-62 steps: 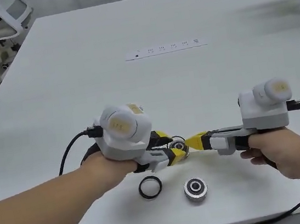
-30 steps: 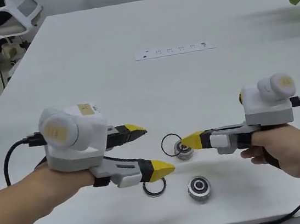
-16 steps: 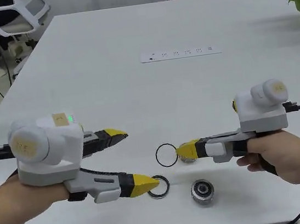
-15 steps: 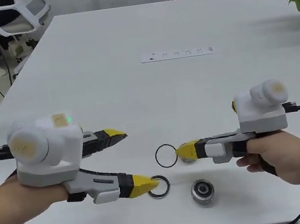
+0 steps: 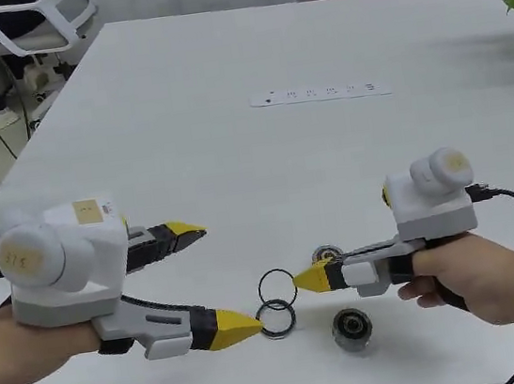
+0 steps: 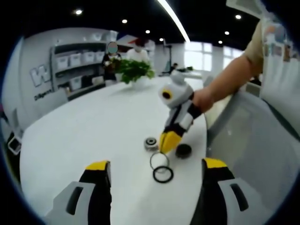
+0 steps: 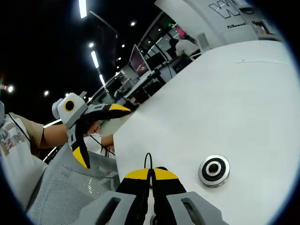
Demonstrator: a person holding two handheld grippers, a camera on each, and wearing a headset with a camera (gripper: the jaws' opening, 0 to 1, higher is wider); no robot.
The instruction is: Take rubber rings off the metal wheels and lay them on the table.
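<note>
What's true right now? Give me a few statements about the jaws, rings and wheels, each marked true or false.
The right gripper is shut on a thin black rubber ring. True.
The left gripper grips a wheel. False: its jaws stand wide open, holding nothing.
A thicker black rubber ring lies on the white table. True.
The wheels are stacked. False: the silver round metal wheel and the darker round metal wheel lie apart on the table.
</note>
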